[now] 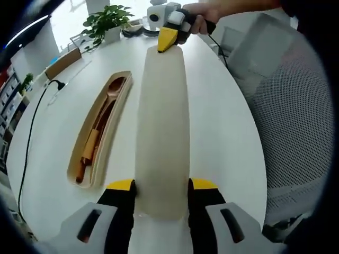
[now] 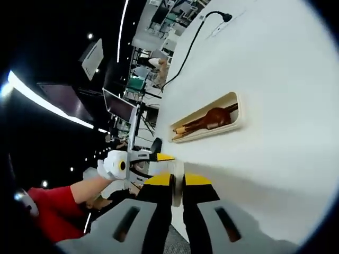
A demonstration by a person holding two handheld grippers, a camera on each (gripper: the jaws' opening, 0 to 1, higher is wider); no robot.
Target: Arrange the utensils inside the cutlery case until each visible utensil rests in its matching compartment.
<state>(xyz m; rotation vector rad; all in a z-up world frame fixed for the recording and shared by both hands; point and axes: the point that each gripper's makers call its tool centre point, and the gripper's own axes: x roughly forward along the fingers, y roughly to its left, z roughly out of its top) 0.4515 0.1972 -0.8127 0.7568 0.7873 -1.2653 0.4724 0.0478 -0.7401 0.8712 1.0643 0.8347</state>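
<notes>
Both tongs pinched opposite ends of a long cream-coloured plastic case lid (image 1: 161, 132) above a round white table (image 1: 222, 132).

The left tongs (image 1: 161, 186) clamped the lid's near end; the right tongs (image 2: 177, 182) gripped the far end, held edge-on between its jaws. Just beside the lid, the open cream cutlery tray (image 1: 100, 132) lay on the table, holding a wooden spoon (image 1: 114, 90) and wooden chopsticks (image 1: 91, 145). Closing it well probably meant keeping the lid level, lining up both ends over the tray, then lowering evenly.

The utensils (image 1: 95, 132) lie in the case (image 1: 79, 145), lid (image 1: 161, 127) beside it.
</notes>
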